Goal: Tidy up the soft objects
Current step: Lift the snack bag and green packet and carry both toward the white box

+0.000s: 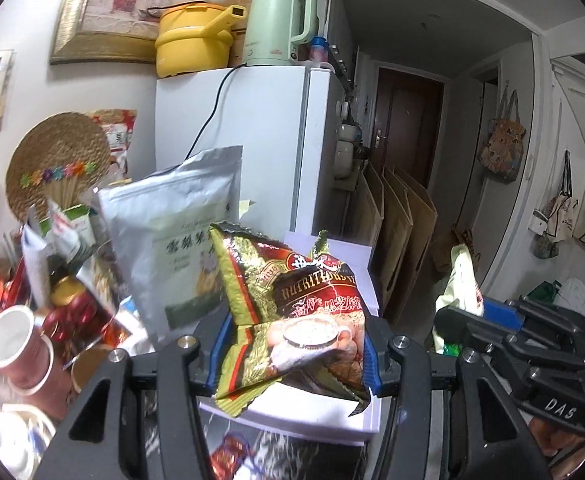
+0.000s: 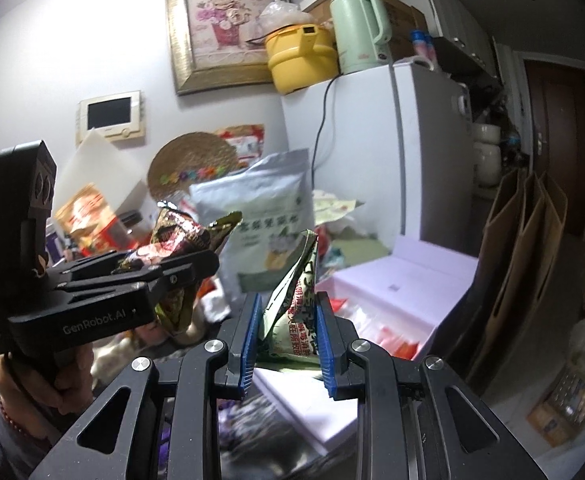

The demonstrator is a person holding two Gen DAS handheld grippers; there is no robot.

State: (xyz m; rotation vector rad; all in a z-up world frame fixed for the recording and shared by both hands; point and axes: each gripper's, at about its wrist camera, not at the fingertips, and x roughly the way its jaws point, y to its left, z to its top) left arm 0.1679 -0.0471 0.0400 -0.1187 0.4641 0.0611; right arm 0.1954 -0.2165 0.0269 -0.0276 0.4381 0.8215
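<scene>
The left hand-held gripper (image 1: 292,348) clamps a crinkled red-and-gold foil snack packet (image 1: 288,304), while the right hand-held gripper (image 2: 288,344) pinches a pale green printed packet (image 2: 292,316), both raised above the cluttered surface (image 2: 372,320).

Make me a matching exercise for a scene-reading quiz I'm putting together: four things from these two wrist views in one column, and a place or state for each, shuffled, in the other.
Things:
1. gold-and-red sachet
2. pale green packet
3. mint-green kettle
4. large silver pouch

Places or states:
A. stands on top of the white fridge
B. pinched between the fingers of the right gripper
C. upright amid the clutter, in neither gripper
D. clamped in the left gripper, crumpled

Pairs: 1-D, 2-B, 3-A, 4-C
</scene>
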